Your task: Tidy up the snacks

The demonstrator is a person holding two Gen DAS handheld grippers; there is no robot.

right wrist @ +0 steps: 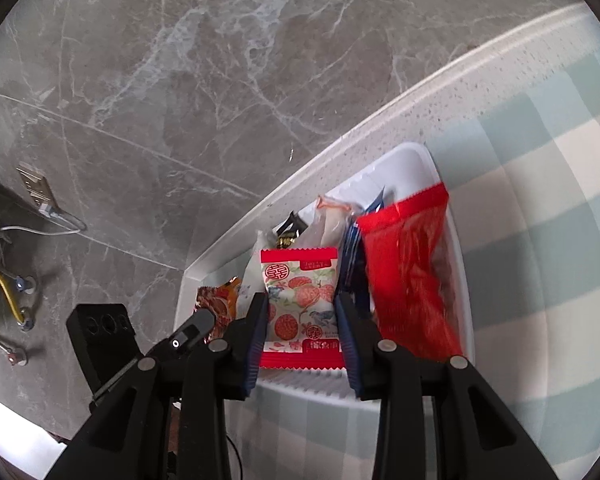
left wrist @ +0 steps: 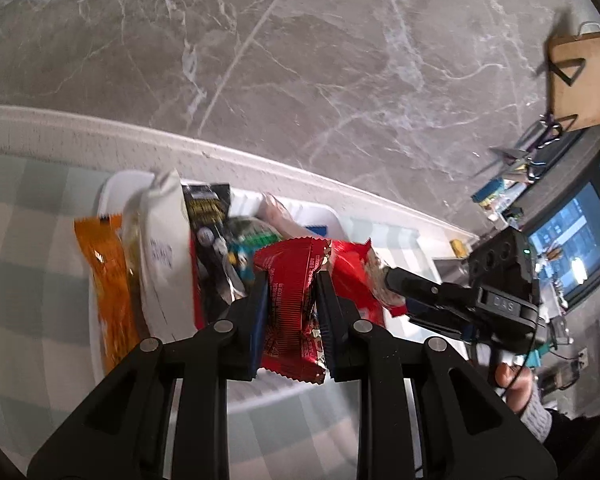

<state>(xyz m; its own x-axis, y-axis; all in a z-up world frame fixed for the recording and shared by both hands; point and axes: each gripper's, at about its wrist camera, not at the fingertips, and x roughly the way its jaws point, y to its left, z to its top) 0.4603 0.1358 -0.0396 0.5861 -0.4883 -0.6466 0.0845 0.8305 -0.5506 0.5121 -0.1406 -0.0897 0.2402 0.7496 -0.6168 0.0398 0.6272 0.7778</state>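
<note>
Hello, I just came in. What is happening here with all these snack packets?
A person is sorting snacks with a tool in each hand. The left tool is shut on a red foil snack packet. The right tool grips a white packet with a red lychee print. Both packets are above a white bin crowded with other snacks, on a checked tablecloth.

1. White bin: floor and far wall hidden behind upright snack packs; near-left rim blurred.
2. Black pack: gold print too blurred to read.
3. Red foil packet: both sides covered by pads; lettering illegible.
4. Lychee-print packet: side edges behind pads.
5. Blue pack: mostly hidden between neighbours.
6. Person's hand: cut off by lens rim.
7. Monitor: screen content unreadable.
</note>
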